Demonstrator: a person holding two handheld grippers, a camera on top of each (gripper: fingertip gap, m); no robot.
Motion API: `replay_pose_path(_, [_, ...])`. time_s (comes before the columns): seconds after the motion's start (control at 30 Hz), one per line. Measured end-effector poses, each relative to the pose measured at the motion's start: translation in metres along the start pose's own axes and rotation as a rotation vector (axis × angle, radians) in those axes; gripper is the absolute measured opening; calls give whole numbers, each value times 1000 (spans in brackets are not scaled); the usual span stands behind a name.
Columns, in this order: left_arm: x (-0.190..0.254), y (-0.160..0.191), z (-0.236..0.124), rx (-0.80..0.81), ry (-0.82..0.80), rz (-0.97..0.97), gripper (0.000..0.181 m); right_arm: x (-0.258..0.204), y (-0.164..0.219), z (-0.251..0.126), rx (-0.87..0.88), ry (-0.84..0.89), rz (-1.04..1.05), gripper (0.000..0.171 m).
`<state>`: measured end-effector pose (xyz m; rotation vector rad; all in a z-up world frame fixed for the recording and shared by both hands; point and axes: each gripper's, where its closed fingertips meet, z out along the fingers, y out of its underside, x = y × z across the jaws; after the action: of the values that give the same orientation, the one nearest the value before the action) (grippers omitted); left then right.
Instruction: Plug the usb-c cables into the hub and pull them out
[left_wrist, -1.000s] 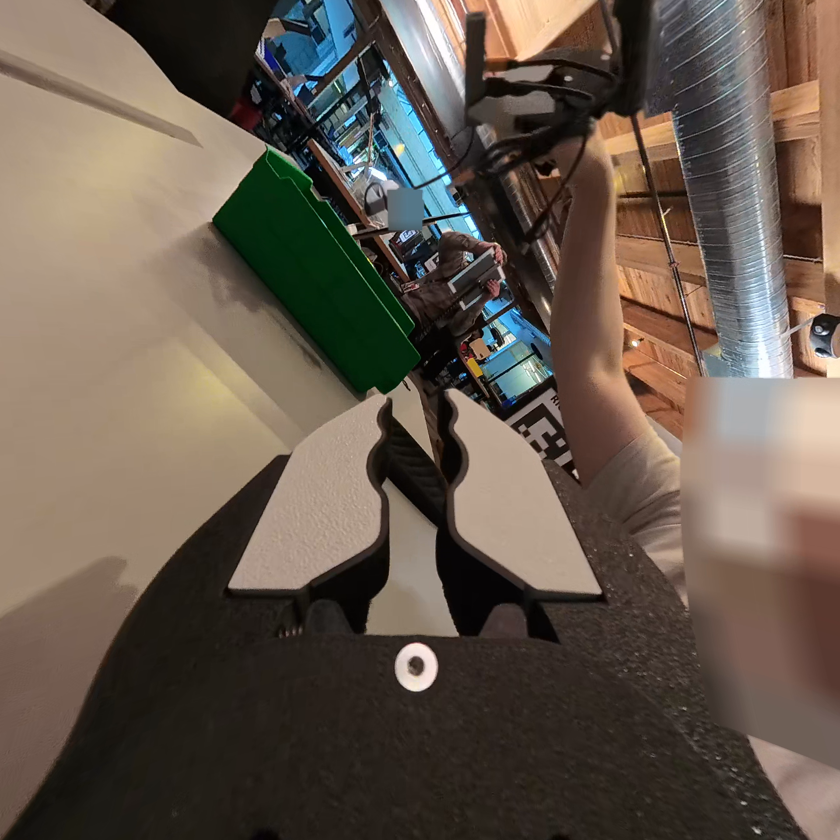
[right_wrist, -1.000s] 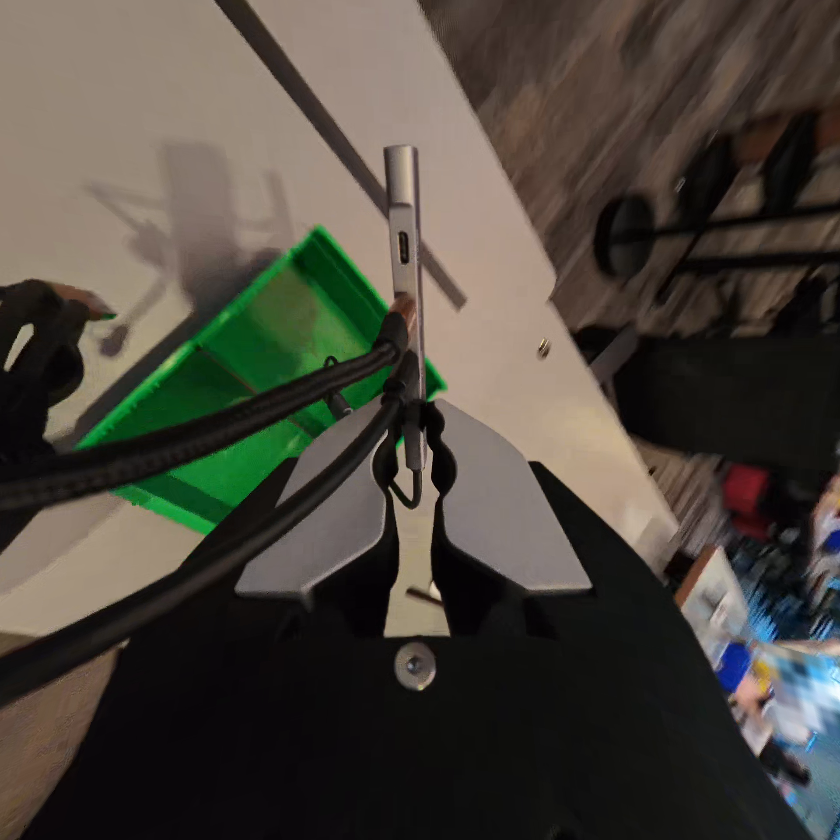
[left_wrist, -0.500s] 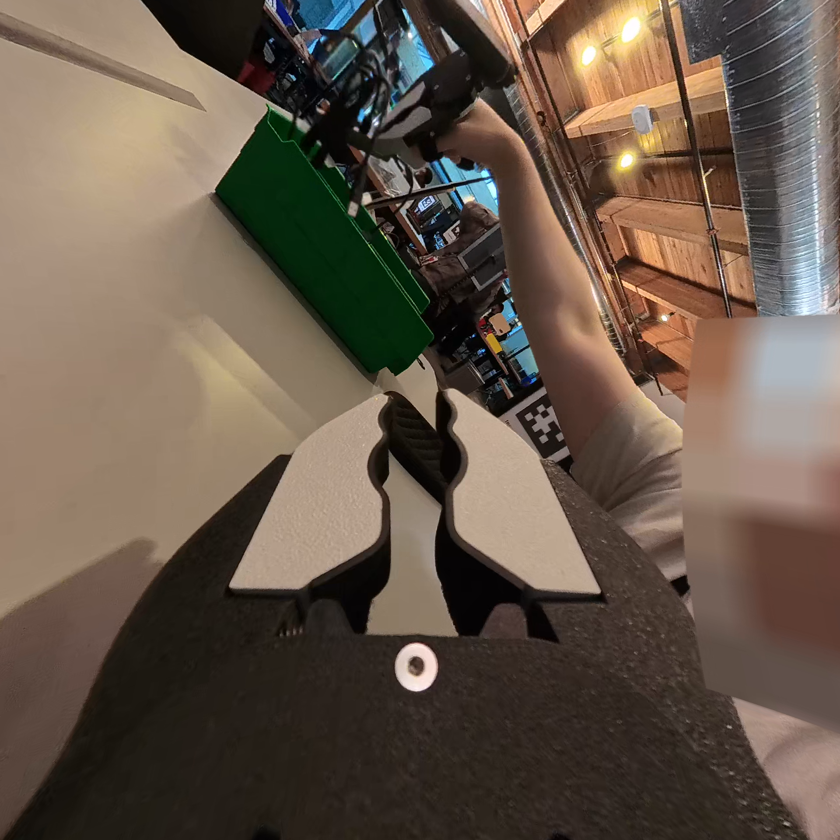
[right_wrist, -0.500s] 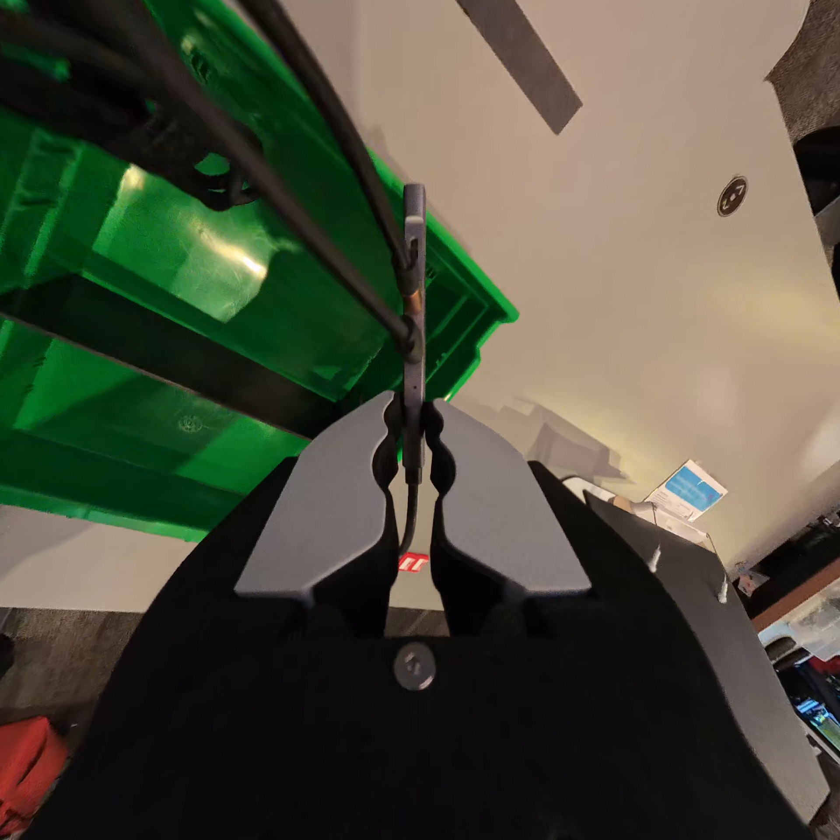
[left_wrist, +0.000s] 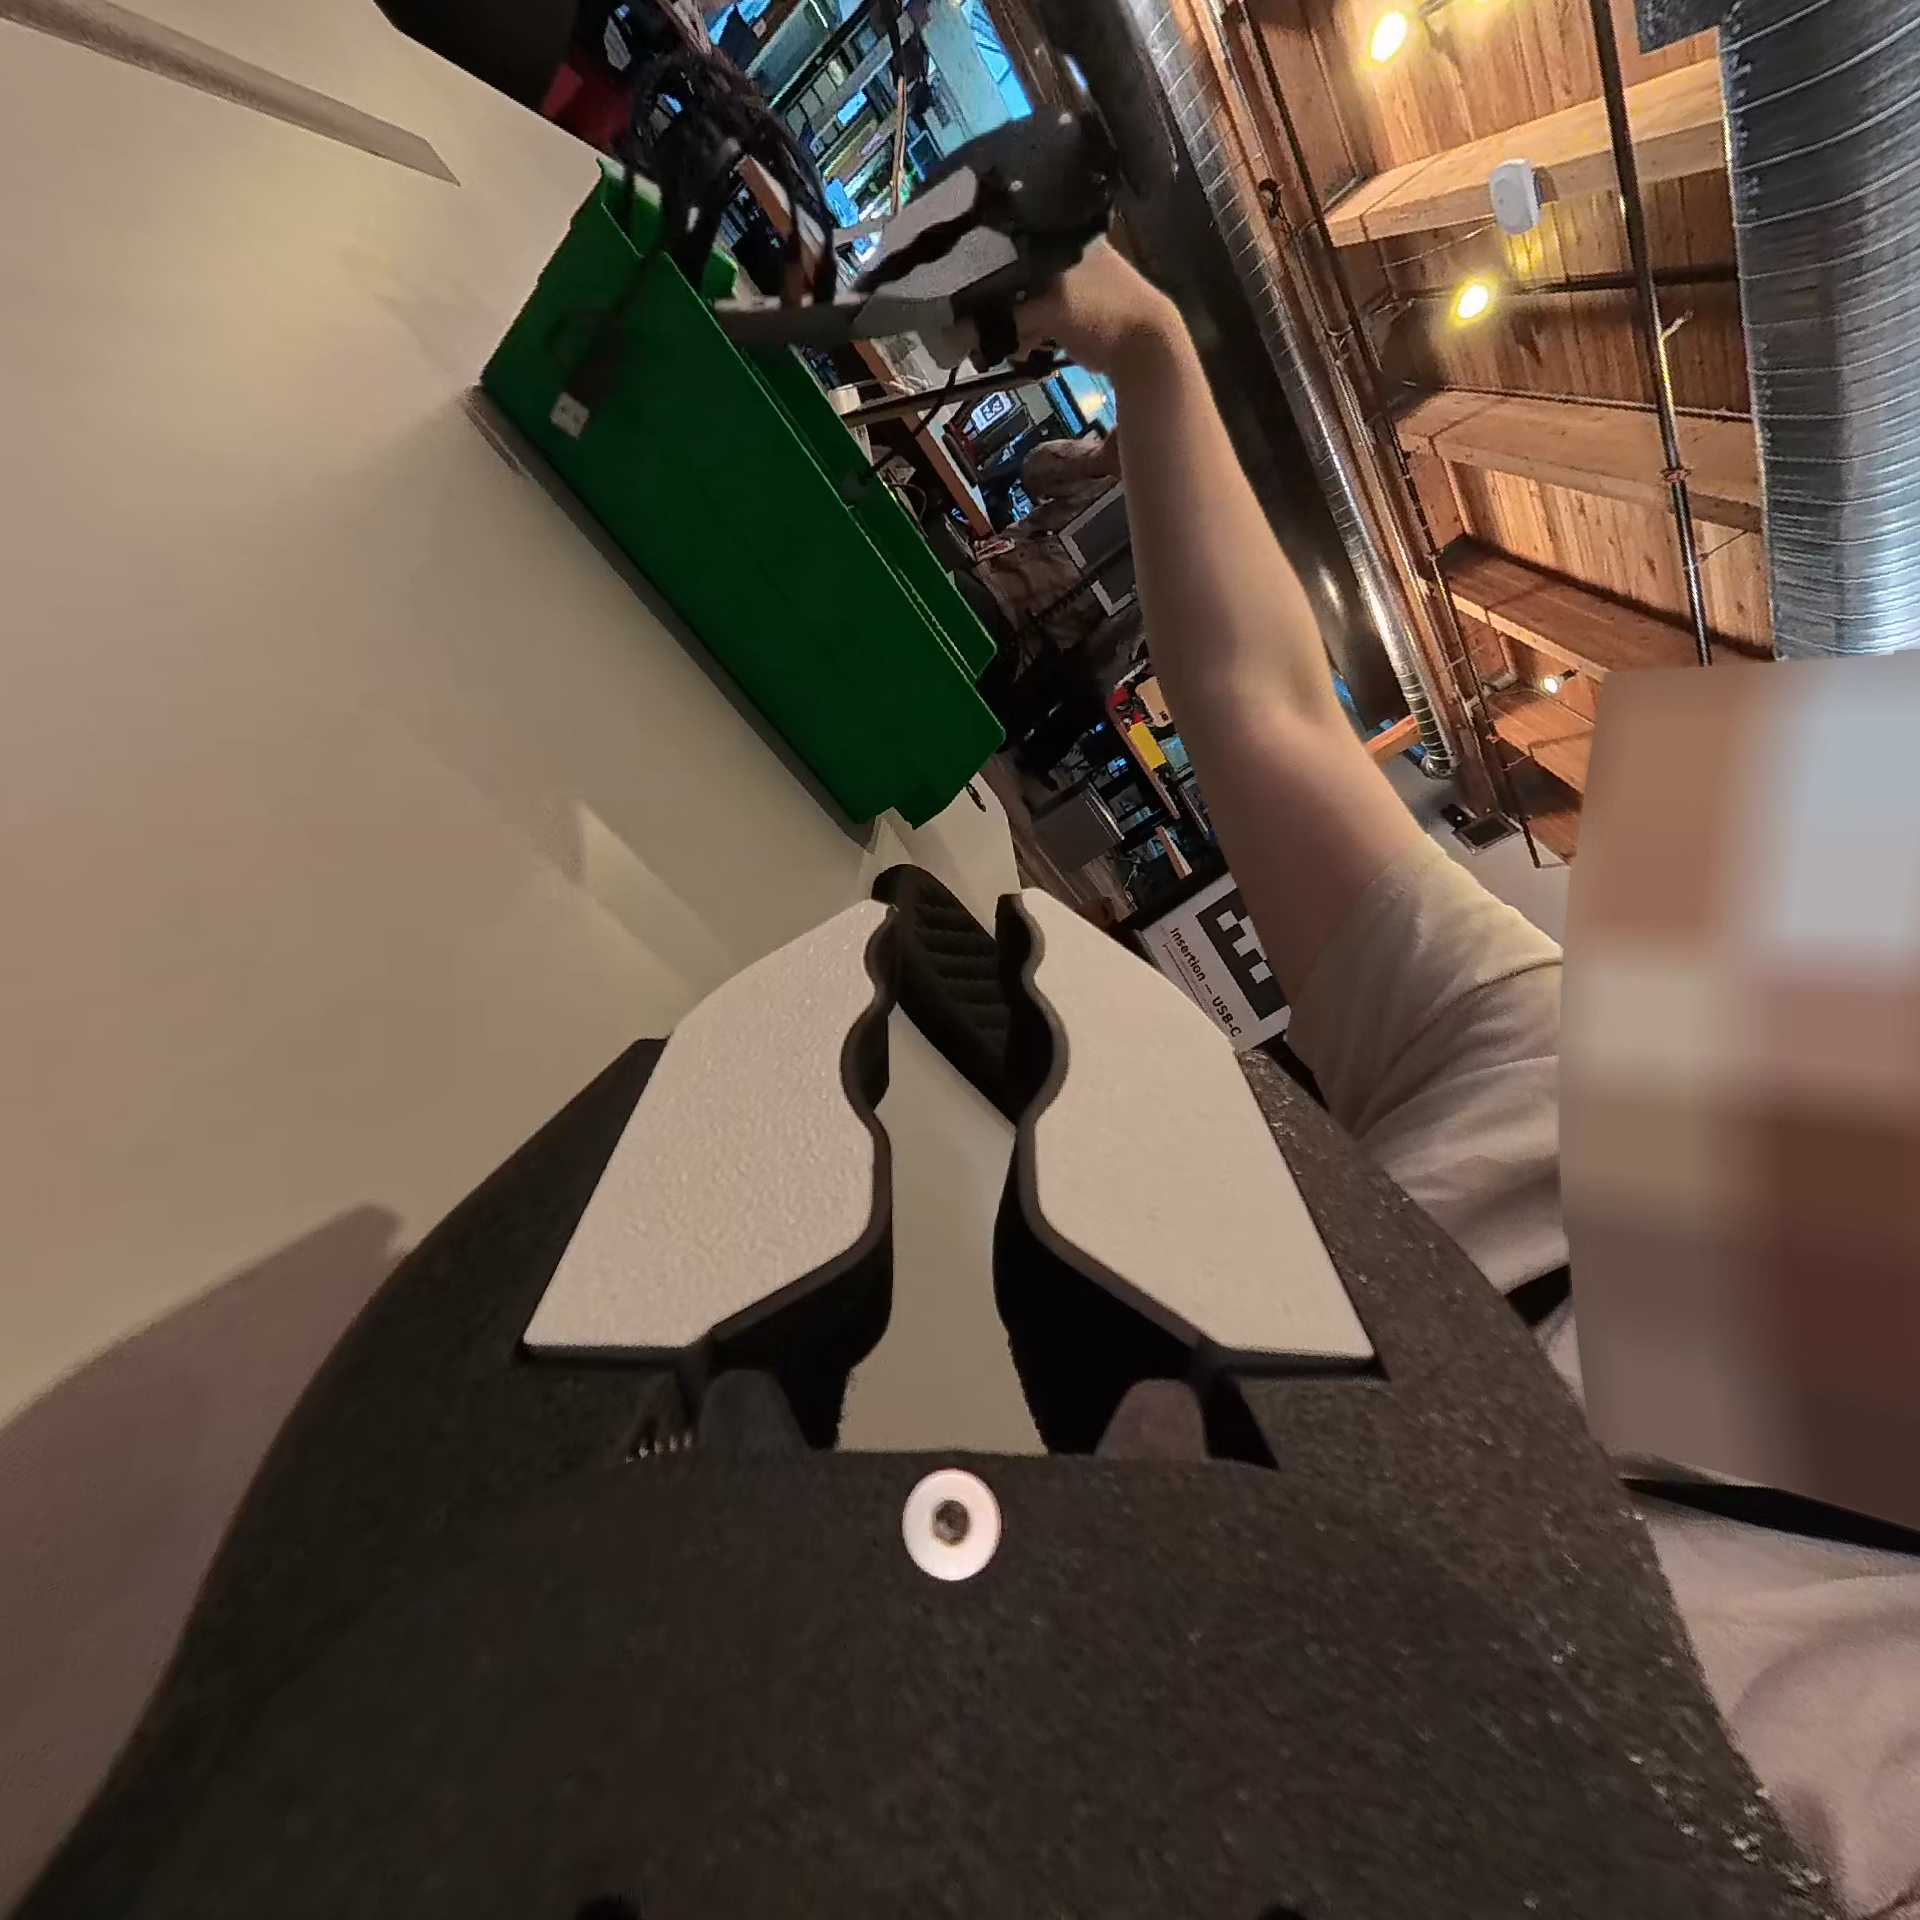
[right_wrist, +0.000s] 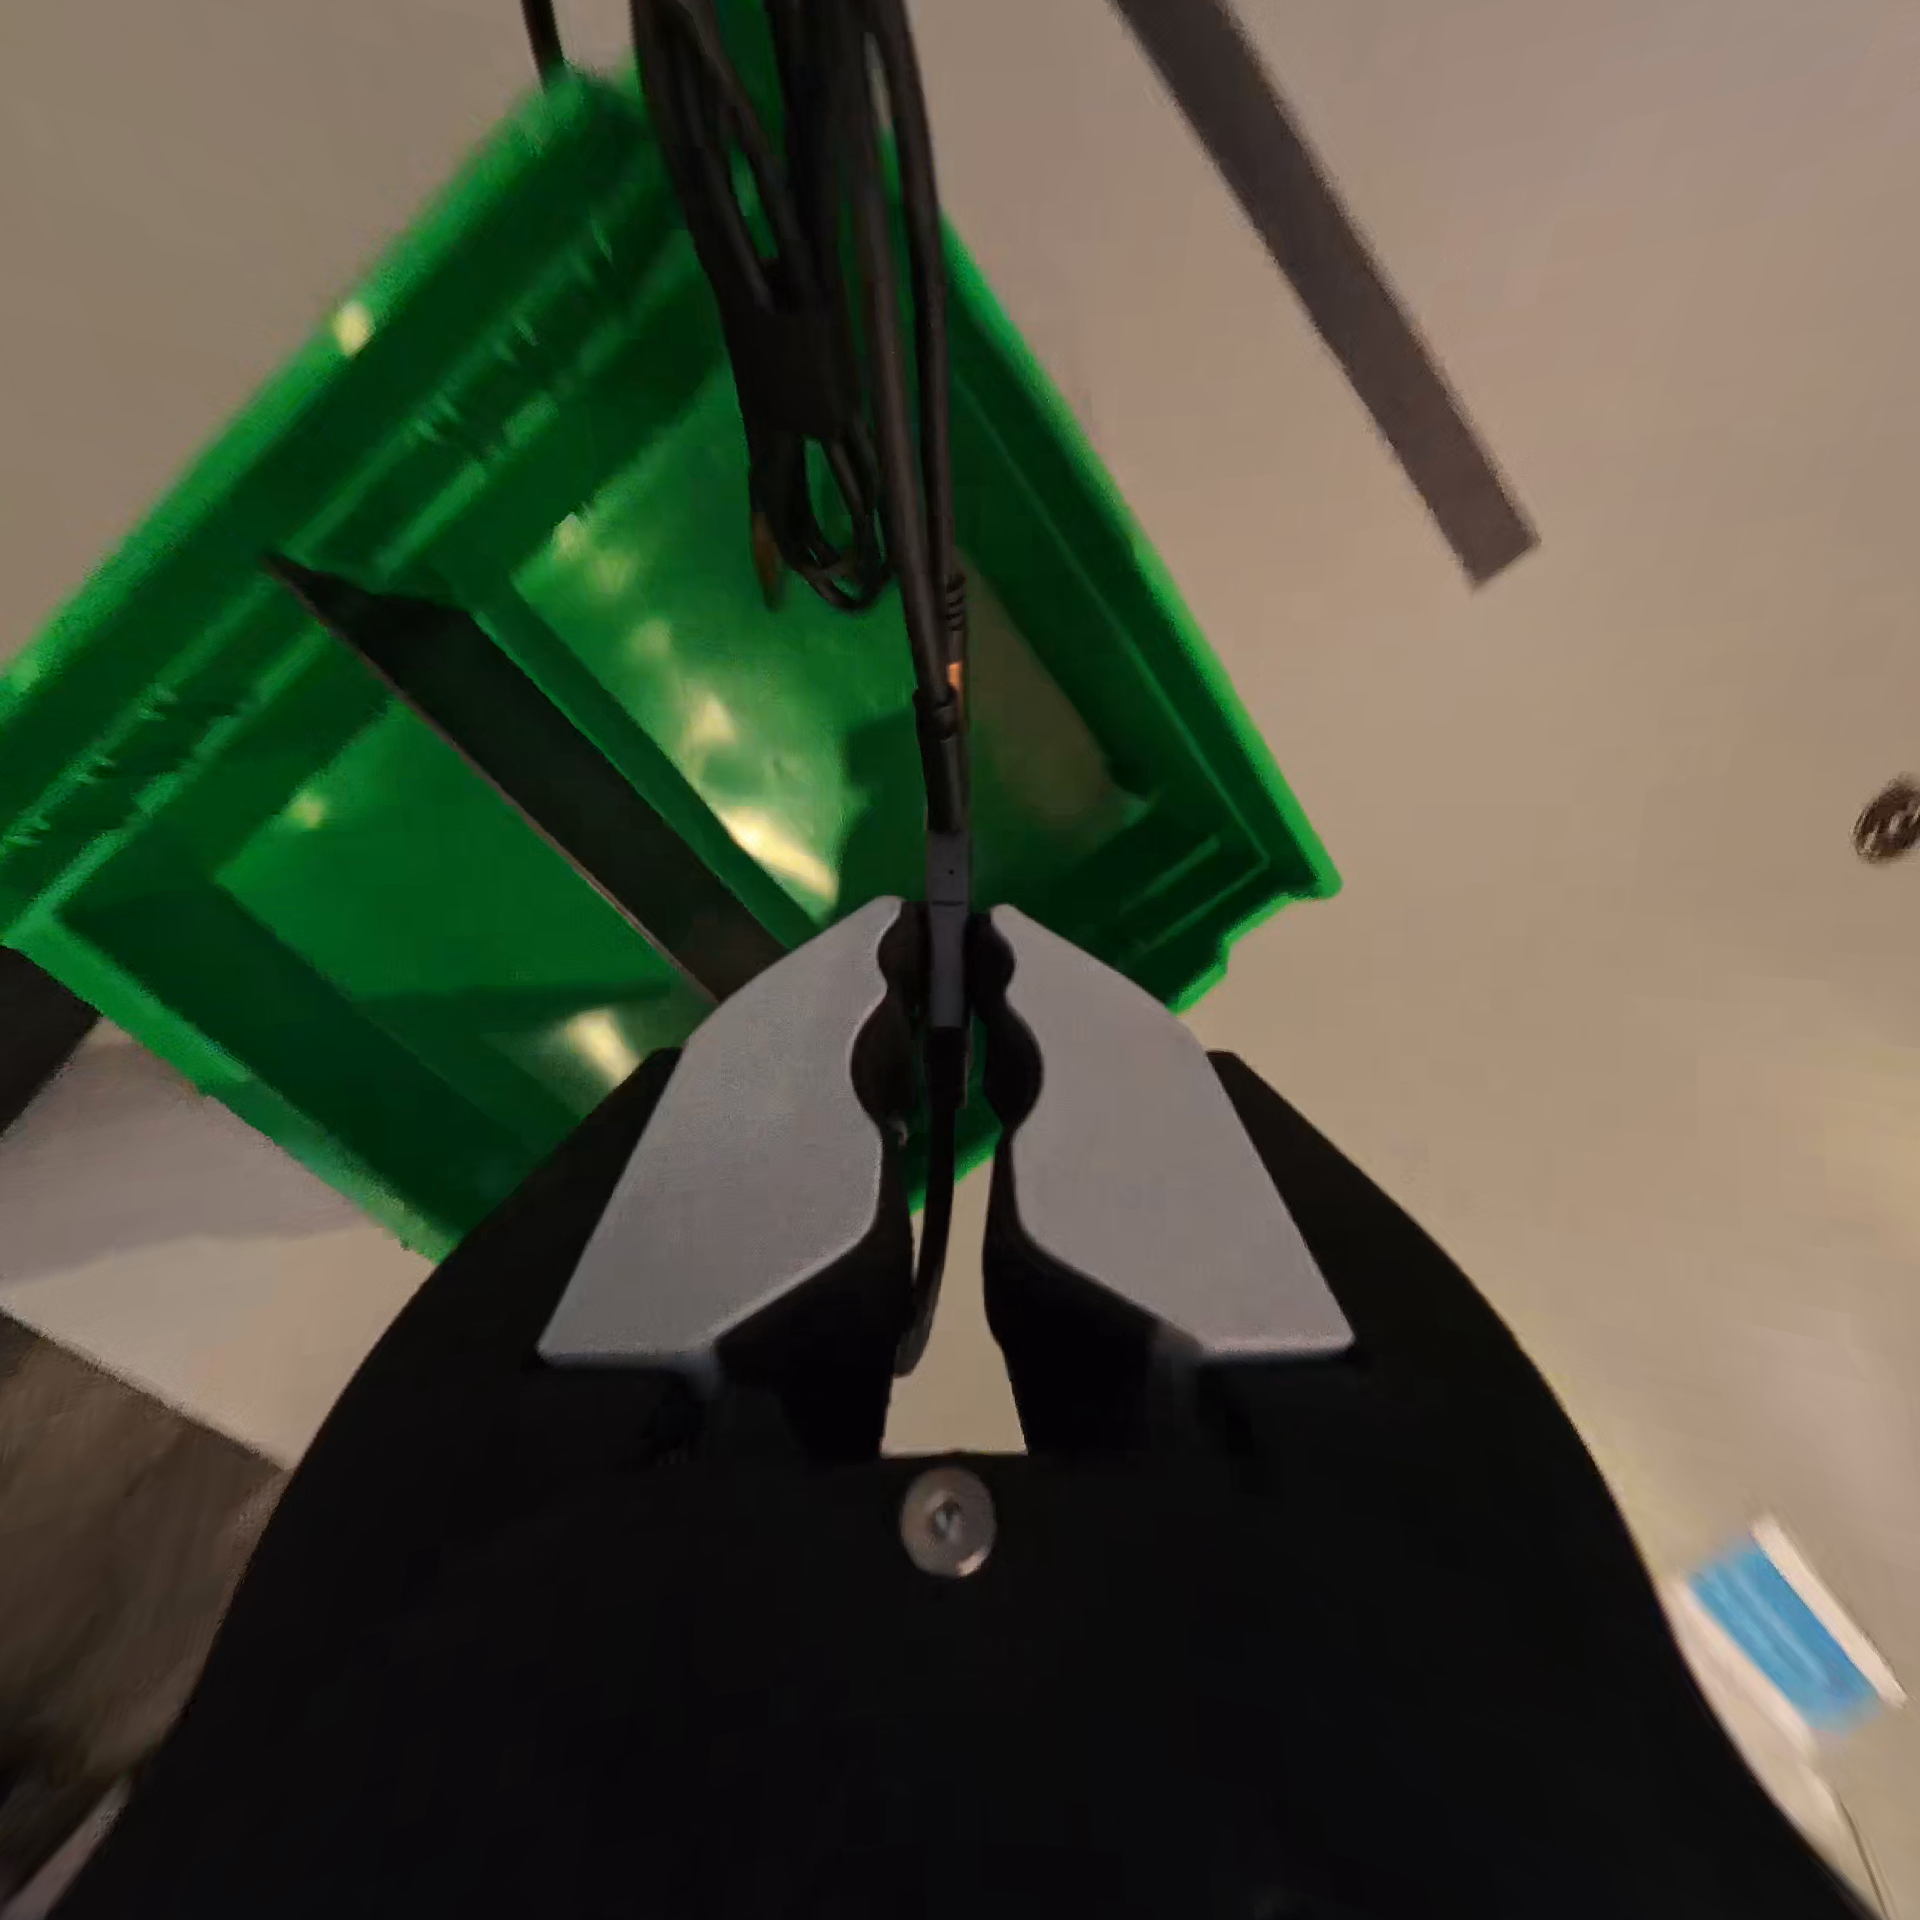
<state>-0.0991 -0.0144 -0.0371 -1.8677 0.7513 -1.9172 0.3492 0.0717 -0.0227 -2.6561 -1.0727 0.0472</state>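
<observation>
Hanging over the green bin, the hub is clamped edge-on in the right gripper, its long axis pointing forward, cables trailing binward. The left gripper, jaws slightly apart and empty, sits well away.

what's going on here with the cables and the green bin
A person holds a gripper in each hand. The right gripper is shut on the usb-c hub, held edge-on above the green bin, with black cables dangling from the hub into the bin. The left gripper grips nothing, its fingers slightly apart, low over the white table near the bin.
</observation>
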Motion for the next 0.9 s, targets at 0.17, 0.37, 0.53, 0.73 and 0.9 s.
replay_pose_path(0.17, [-2, 0, 1, 2, -2, -5, 17, 4, 0, -32, 300, -2, 33, 10])
replay_pose_path(0.37, [-5, 7, 7, -30, -8, -17, 17, 8, 26, -42, 347, -1, 67, 10])
replay_pose_path(0.53, [-6, 10, 11, -42, -12, -13, 17, 10, 47, -24, 287, -25, 125, 10])
replay_pose_path(0.73, [-11, 13, 13, -54, -20, -25, 17, 1, 32, -10, 303, -72, 60, 10])
replay_pose_path(0.9, [-13, 16, 16, -67, -22, -34, 17, -19, -2, 5, 276, -153, -69, 10])
